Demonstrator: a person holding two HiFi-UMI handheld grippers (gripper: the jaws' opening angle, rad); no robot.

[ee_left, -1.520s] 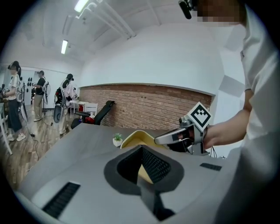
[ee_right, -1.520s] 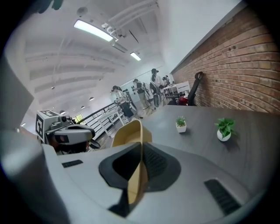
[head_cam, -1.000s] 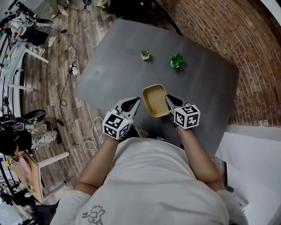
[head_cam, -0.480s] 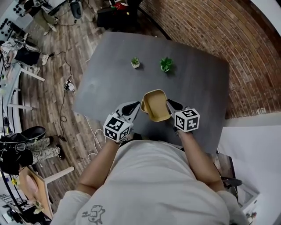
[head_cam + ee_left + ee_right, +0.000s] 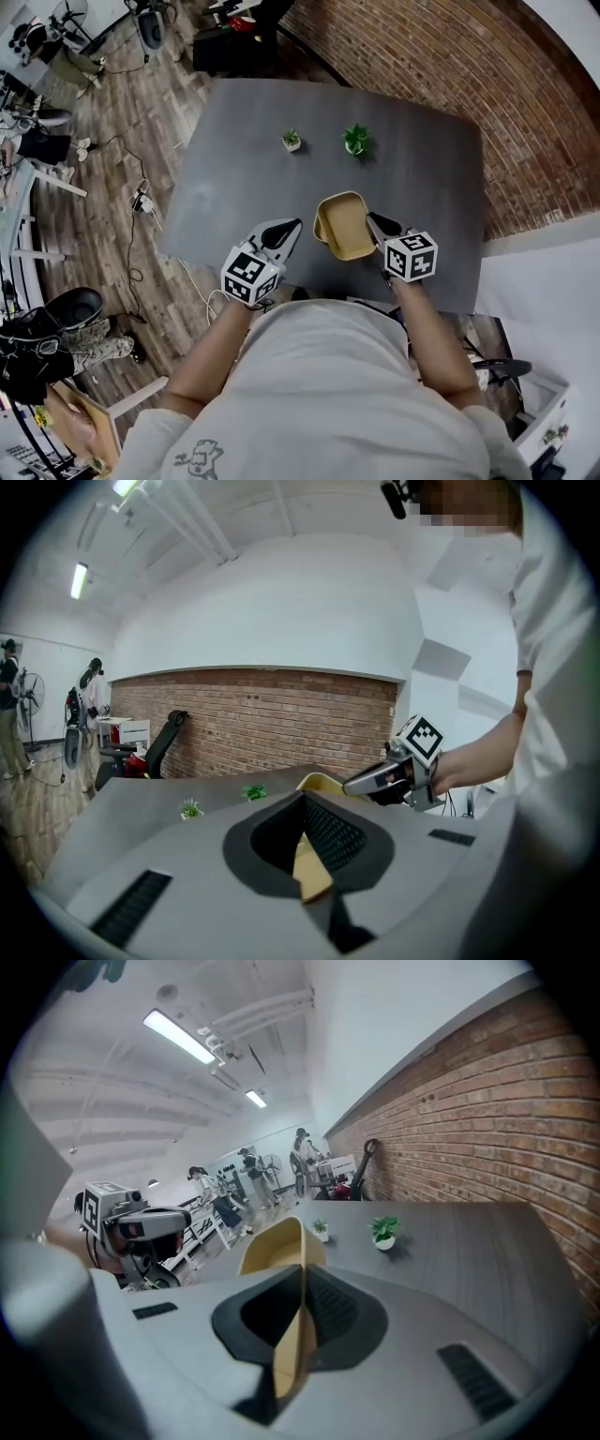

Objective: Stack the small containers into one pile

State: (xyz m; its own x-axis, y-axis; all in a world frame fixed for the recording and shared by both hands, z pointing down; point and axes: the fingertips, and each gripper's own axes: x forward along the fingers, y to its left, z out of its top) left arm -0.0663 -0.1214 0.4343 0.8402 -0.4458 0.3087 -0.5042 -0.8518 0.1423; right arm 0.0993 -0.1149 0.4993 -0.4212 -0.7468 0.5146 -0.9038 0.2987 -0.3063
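- The right gripper (image 5: 372, 218) has its jaws closed on the right-hand wall of the tan container (image 5: 344, 228). The wall runs edge-on between the pads. The bowl opens ahead and to the left of them, and it appears to be held just above the table (image 5: 234, 169).
- The left gripper (image 5: 296, 225) has its jaws close together, with a tan strip showing in the narrow slot between them. From above, the tips look just beside the container's near left corner rather than on it. We cannot tell whether these jaws pinch the rim or merely frame it.
- What has changed: a moment ago the left tips met the container's left rim. Now a sliver of table seems to show between them, and the container sits further over on the right jaws' side.
- We read this as the right jaws bearing the container alone, or nearly so, and carrying it rather than setting it down.
- Well beyond both pairs of jaws, only two small potted plants (image 5: 292, 140) (image 5: 354, 140) stand on the table. We see no second container to receive this one, so we judge that stacking cannot happen yet.
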